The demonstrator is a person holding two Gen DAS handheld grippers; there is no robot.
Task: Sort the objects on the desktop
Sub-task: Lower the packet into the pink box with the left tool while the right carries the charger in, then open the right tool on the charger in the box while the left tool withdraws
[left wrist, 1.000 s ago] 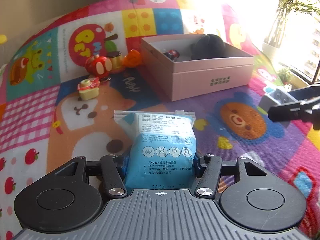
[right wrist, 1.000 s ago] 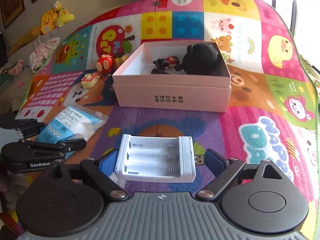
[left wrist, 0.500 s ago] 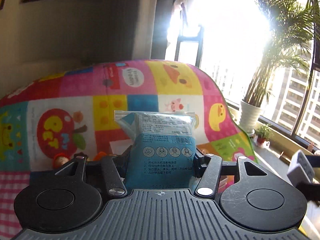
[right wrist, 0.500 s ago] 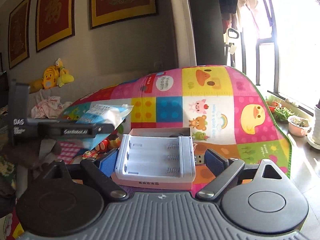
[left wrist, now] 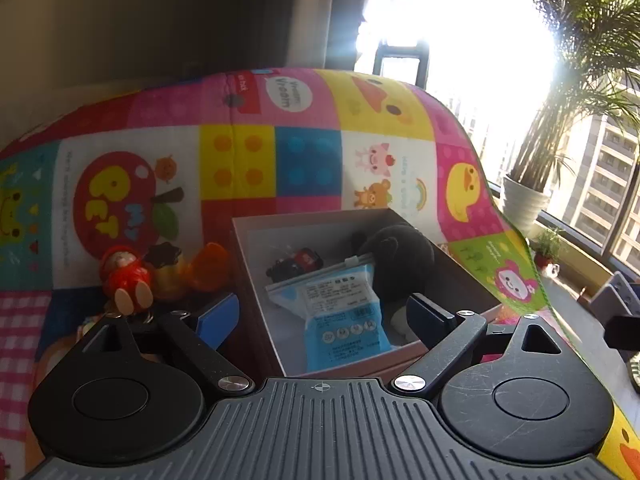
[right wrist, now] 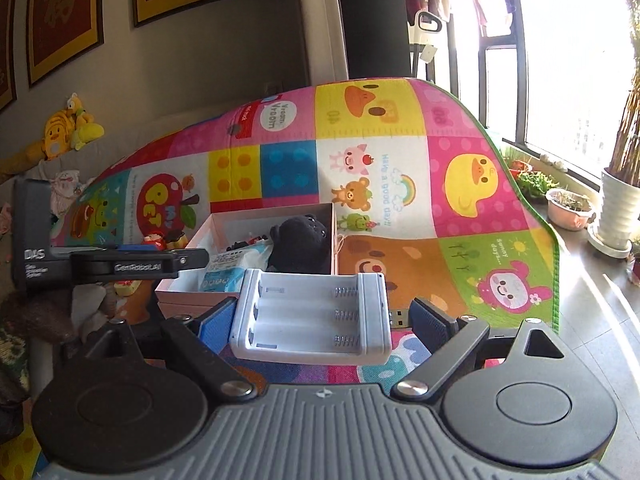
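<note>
Pink box (left wrist: 256,304) near wall cut off | left tongs (left wrist: 324,316) opening | packet (left wrist: 344,312) loose inside

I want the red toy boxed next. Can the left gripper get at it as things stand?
Probably yes. The left gripper is opening with nothing between its pads, the blue packet lies in the box, and the red toy sits uncovered beside it.

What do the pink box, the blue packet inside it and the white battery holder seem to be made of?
Pink box: likely matte cardboard, with thin straight walls. Blue packet: glossy plastic film, apparently with a zip-seal strip on top. White battery holder: smooth moulded plastic with metal coil springs.
</note>
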